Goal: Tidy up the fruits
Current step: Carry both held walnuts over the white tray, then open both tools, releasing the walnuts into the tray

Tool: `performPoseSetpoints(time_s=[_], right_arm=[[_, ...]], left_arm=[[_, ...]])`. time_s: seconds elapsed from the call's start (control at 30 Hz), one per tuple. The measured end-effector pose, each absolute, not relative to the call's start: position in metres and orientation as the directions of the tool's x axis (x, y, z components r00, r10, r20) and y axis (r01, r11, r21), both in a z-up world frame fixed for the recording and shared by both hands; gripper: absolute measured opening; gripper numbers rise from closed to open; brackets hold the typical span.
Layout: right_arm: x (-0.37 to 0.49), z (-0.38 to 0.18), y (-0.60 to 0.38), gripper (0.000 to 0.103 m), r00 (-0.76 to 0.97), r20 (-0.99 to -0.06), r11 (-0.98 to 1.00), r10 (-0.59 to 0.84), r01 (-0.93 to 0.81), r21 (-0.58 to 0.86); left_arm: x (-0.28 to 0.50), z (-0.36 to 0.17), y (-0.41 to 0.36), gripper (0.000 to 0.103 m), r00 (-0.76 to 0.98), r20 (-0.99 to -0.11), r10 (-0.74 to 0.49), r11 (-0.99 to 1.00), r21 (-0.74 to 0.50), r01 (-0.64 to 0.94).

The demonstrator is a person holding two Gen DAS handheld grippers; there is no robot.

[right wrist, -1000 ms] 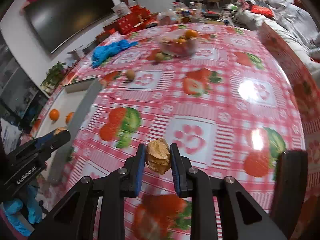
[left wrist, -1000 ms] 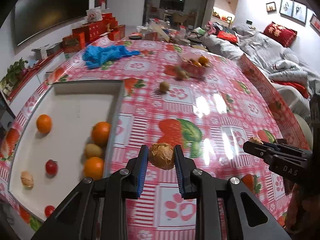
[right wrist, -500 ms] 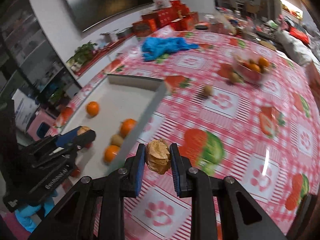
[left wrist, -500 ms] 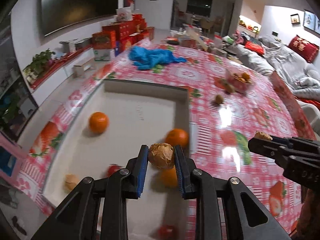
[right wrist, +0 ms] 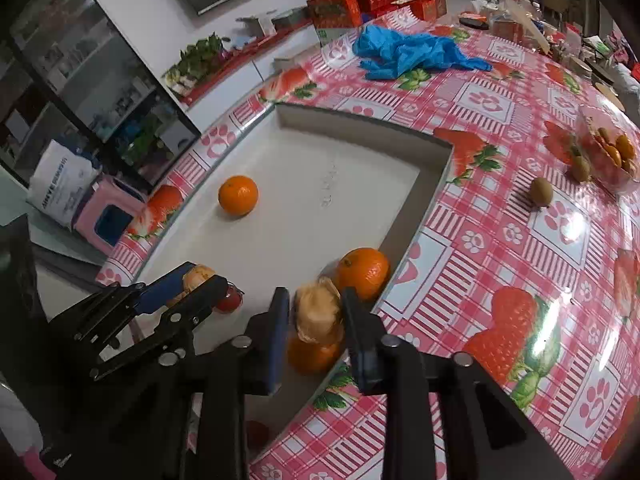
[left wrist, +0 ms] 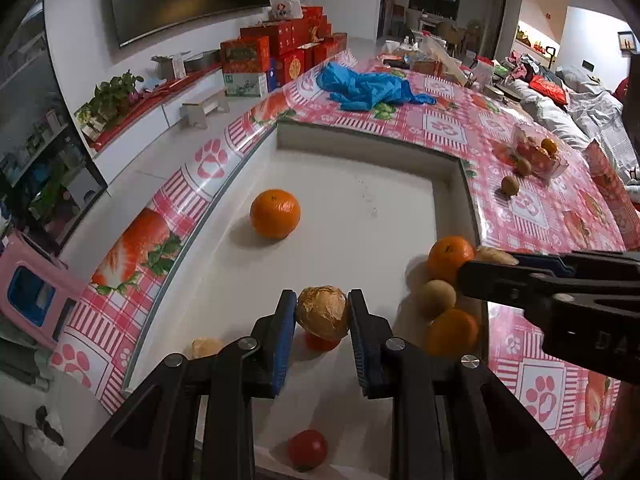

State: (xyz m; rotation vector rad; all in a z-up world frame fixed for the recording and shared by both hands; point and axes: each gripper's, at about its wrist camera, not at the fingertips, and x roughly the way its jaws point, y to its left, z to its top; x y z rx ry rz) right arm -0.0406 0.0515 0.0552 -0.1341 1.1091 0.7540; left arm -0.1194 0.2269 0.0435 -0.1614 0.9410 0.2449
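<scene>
at the far left, a pink box [right wrist: 106, 222] is seen on the floor beside the table. on the strawberry-print tablecloth [left wrist: 532, 208] a white tray [left wrist: 360, 196] is laid, and a lone orange [left wrist: 275, 213] is found toward its left side. over the tray's near end the left gripper [left wrist: 322, 312] is held, its blue pads [left wrist: 285, 340] clamped on a papery brown husked fruit [left wrist: 322, 312]; a red tomato [left wrist: 308, 449] lies below it. against the tray's right wall two oranges [left wrist: 450, 258] and a kiwi [left wrist: 436, 298] are grouped. above them the right gripper [right wrist: 314, 314] is seen with jaws opening, a second husked fruit [right wrist: 318, 314] between them and blurred, apart from the left pad; contact with the right pad cannot be told. farther right, a loose kiwi [right wrist: 541, 194] and a clear fruit container [right wrist: 608, 154] are set on the cloth, with blue gloves [right wrist: 408, 54] behind.
</scene>
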Motion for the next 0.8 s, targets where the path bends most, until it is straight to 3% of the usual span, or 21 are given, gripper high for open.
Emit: performPoseSetpoints(time_s=[0.03,0.07,0.1,0.17,0.23,0.5,0.57,0.73,0.8], right_arm=[[-0.04,0.055,0.052,0.057,0.229,-0.848,0.75,0.477,-0.61,0.257],[-0.039,0.055,0.054,0.065,0.231,-0.851,0.751,0.473,-0.61,0.252],[-0.04,0.056,0.053,0.073,0.237,-0.849,0.752,0.472,-0.611,0.247],[-0.041,0.06,0.052,0.073,0.253,-0.846,0.753,0.469,-0.615,0.234],[-0.041,0.064,0.051,0.08,0.255,-0.847,0.754,0.466,-0.615,0.23],[-0.039,0.073,0.045,0.085,0.278,-0.855,0.771,0.438,-0.606,0.198],[-0.039,0.074,0.046,0.087,0.285,-0.858,0.773,0.427,-0.608,0.183],[-0.04,0.073,0.048,0.09,0.31,-0.87,0.782,0.382,-0.61,0.126],[-0.041,0.072,0.049,0.1,0.315,-0.877,0.783,0.362,-0.613,0.103]], left_arm=[[-0.12,0.043,0.227,0.028,0.562,-0.815,0.137,0.96,-0.03,-0.277],[-0.12,0.041,0.227,0.036,0.56,-0.817,0.135,0.961,-0.03,-0.275],[-0.12,0.04,0.227,0.067,0.559,-0.818,0.134,0.961,-0.03,-0.275],[-0.124,0.044,0.225,0.096,0.582,-0.796,0.166,0.955,-0.018,-0.297],[-0.129,0.051,0.222,0.096,0.618,-0.762,0.19,0.954,-0.006,-0.301],[-0.122,0.05,0.216,0.096,0.59,-0.791,0.162,0.959,-0.015,-0.284],[-0.123,0.049,0.215,0.103,0.581,-0.797,0.162,0.958,-0.014,-0.286],[-0.122,0.046,0.212,0.103,0.549,-0.813,0.194,0.955,0.029,-0.294],[-0.123,0.044,0.211,0.103,0.546,-0.811,0.209,0.954,0.046,-0.297]])
